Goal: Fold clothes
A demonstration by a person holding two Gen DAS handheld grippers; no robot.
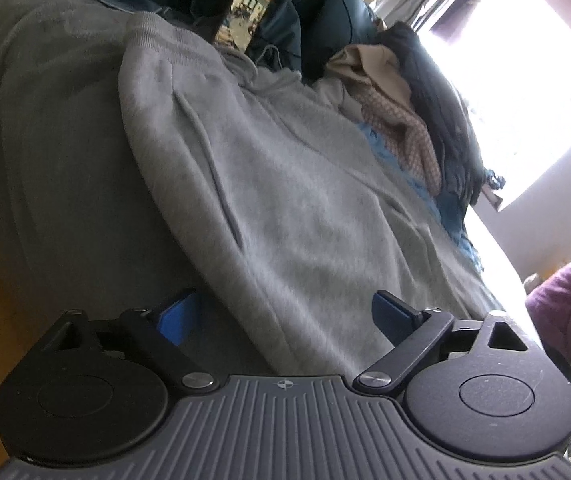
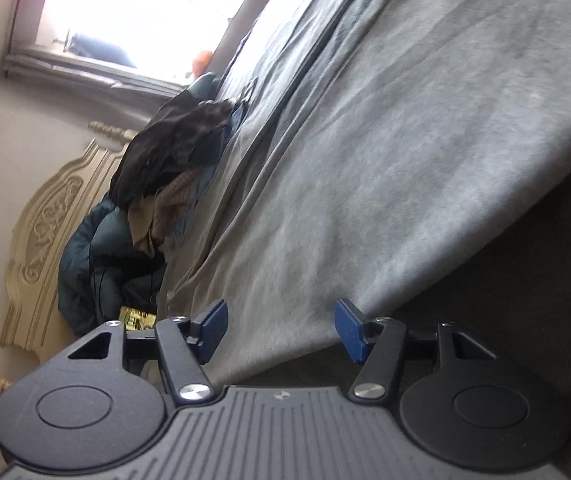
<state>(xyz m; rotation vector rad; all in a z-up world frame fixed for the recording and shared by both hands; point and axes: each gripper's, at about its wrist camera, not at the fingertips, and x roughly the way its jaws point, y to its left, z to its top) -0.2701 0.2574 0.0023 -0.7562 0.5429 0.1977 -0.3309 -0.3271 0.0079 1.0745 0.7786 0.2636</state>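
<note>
Left wrist view: dark grey plush bed cover (image 1: 45,140) across most of the frame, bearing a light grey fleece garment with a ribbed band and drawstring (image 1: 285,200). Lies spread nearly flat, ribbed band at the far end, one edge close by. Shows no fold yet, only long creases. Judged an early stage: spreading out done, the folding itself all left.

Beyond it, toward the bright window, an untidy pile of beige, checked and dark clothes (image 1: 405,120), unfolded, presumably waiting its turn.

Left gripper (image 1: 285,320) low at the garment's near edge, blue pads (image 1: 177,320) wide apart, cloth between them but not pinched: open.

In the right wrist view, much the same: right gripper (image 2: 281,332) parted, astride an edge of the pale grey cloth, pads clear of it, holding nothing.

Likely next: pinch both points and carry the edge over.
</note>
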